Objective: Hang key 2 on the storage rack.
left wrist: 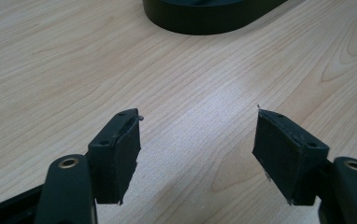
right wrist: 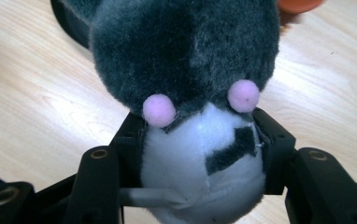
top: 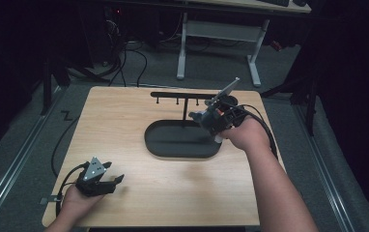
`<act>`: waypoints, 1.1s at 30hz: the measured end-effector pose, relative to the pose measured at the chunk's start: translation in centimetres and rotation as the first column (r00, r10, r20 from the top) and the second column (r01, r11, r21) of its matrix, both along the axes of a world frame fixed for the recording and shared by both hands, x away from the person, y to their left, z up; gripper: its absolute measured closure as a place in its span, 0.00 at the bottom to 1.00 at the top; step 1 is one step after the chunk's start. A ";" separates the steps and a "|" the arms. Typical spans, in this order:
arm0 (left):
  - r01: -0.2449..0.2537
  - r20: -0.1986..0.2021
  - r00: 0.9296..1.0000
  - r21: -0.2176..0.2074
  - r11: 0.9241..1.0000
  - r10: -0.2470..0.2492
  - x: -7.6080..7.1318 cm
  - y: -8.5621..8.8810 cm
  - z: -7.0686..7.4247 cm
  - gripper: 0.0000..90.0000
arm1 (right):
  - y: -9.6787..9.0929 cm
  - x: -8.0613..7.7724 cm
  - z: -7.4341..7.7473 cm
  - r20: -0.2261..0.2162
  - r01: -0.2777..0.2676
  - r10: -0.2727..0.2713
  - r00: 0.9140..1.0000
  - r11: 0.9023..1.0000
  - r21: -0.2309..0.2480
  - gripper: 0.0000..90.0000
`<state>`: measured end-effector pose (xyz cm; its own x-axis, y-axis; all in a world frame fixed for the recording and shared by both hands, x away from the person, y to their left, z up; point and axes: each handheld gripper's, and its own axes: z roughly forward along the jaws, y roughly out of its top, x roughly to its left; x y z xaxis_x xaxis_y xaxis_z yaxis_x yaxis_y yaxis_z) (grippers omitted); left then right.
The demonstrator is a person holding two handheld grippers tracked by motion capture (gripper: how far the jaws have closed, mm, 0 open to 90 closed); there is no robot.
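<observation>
Wedging between the right tongs [right wrist: 200,154], a grey-and-white plush toy [right wrist: 190,60].

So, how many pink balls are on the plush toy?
2 pink balls on the plush toy: one at left, one at right, where grey meets white. Others may be hidden.

A black oval tray [top: 182,151] lies mid-surface [top: 124,125], a black hook rack [top: 185,95] rising from it. Behind stand a white desk frame [top: 219,34] and floor cables [top: 129,58].
</observation>
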<state>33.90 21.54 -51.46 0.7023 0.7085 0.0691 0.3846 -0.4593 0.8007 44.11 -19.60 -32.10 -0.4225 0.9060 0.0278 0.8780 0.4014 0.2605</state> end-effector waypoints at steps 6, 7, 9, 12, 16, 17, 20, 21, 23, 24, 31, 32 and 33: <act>0.002 -0.003 1.000 0.004 1.000 -0.002 0.0 0.1 0.0 0.36 | 0.2 0.9 0.1 0.007 0.023 -0.023 1.000 1.000 0.006 0.53; 0.002 -0.003 1.000 0.004 1.000 -0.002 0.0 0.1 0.0 0.36 | 0.2 0.9 0.1 0.007 0.023 -0.023 1.000 1.000 0.006 0.53; 0.003 -0.003 1.000 0.004 1.000 -0.003 0.0 0.1 0.0 0.36 | 0.2 1.1 0.2 0.013 0.020 -0.021 1.000 1.000 0.017 0.53; 0.004 -0.004 1.000 0.004 1.000 -0.004 0.0 0.1 0.0 0.36 | 0.3 1.4 0.5 0.022 0.029 -0.030 0.999 0.999 0.020 0.53; 0.006 -0.004 1.000 0.003 1.000 -0.006 0.0 0.1 0.1 0.36 | 0.2 1.9 0.9 0.042 0.053 -0.054 0.998 0.998 0.013 0.53; 0.008 -0.004 1.000 0.005 1.000 -0.008 0.0 0.1 0.1 0.36 | 0.1 2.0 1.0 0.048 0.060 -0.061 0.997 0.998 0.016 0.53; 0.009 -0.004 1.000 0.005 1.000 -0.009 0.0 0.1 0.1 0.36 | 0.1 2.4 0.9 0.070 0.084 -0.084 0.994 0.996 0.005 0.53; 0.009 -0.004 1.000 0.005 1.000 -0.009 0.0 0.1 0.1 0.36 | 0.1 2.4 0.9 0.070 0.084 -0.084 0.994 0.996 0.005 0.53; 0.010 -0.006 1.000 0.004 1.000 -0.010 0.0 0.1 0.1 0.36 | 0.1 2.6 0.5 0.069 0.083 -0.083 0.994 0.996 -0.006 0.53; 0.010 -0.006 1.000 0.004 1.000 -0.010 0.0 0.1 0.1 0.36 | 0.2 2.6 0.3 0.060 0.077 -0.076 0.995 0.997 -0.018 0.53; 0.016 -0.009 1.000 0.010 1.000 -0.016 0.0 0.0 0.0 0.36 | 0.3 2.6 -2.5 0.008 0.062 -0.061 0.998 0.997 -0.036 0.53; 0.016 -0.009 1.000 0.010 1.000 -0.016 0.0 0.0 0.0 0.36 | 0.3 2.6 -2.5 0.008 0.062 -0.061 0.998 0.997 -0.036 0.53; 0.017 -0.010 1.000 0.012 1.000 -0.017 0.0 -0.1 0.0 0.36 | 0.3 2.6 -2.8 0.004 0.060 -0.060 0.998 0.998 -0.036 0.53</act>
<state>33.88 21.48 -51.48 0.7148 0.6957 0.0706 0.3848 -0.4755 0.7911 46.72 -19.33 -34.93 -0.3677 0.9299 -0.0063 0.8999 0.3575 0.2498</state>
